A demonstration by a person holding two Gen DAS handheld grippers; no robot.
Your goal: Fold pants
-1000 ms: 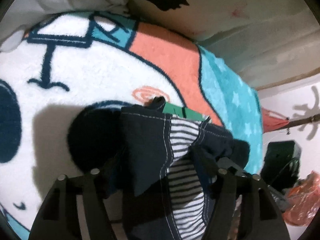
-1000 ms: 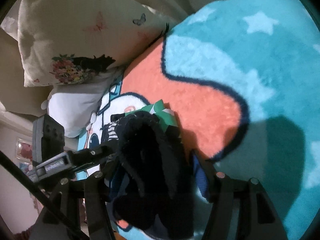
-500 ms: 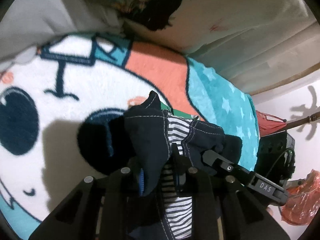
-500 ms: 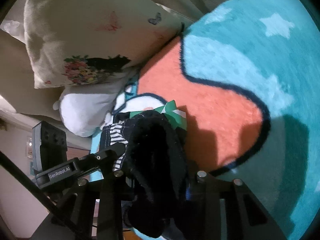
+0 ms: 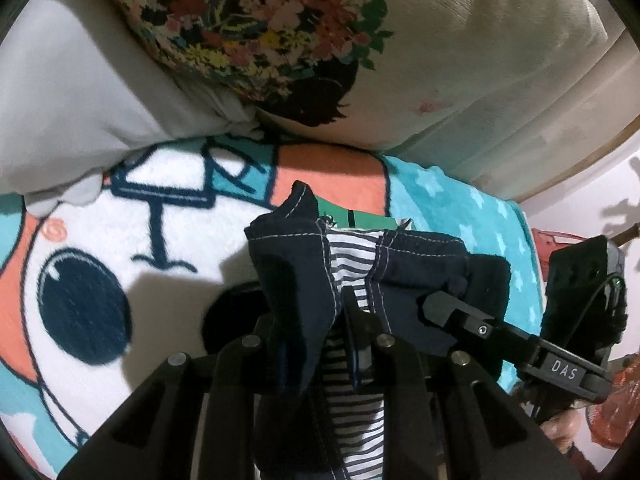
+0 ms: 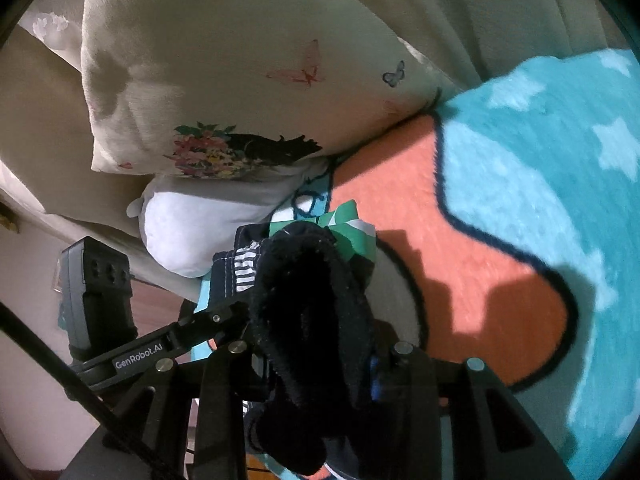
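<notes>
The dark navy pants [image 5: 288, 276] with white stitching and a striped lining [image 5: 352, 256] hang bunched between both grippers, lifted above the cartoon blanket [image 5: 120, 208]. My left gripper [image 5: 316, 344] is shut on the pants' waist edge. My right gripper [image 6: 316, 344] is shut on a thick dark fold of the pants [image 6: 308, 300]. The right gripper's finger [image 5: 456, 312] shows in the left wrist view, close beside mine. A green and white piece [image 6: 344, 224] sticks out behind the pants.
A floral pillow [image 5: 320, 40] and a white pillow [image 5: 68, 92] lie at the head of the blanket. The blanket [image 6: 520, 208] spreads teal and orange to the right. A red bag [image 5: 616, 400] sits past the bed's edge.
Both grippers closed on the pants and lifted them toward the pillows; the two grippers came closer together.
</notes>
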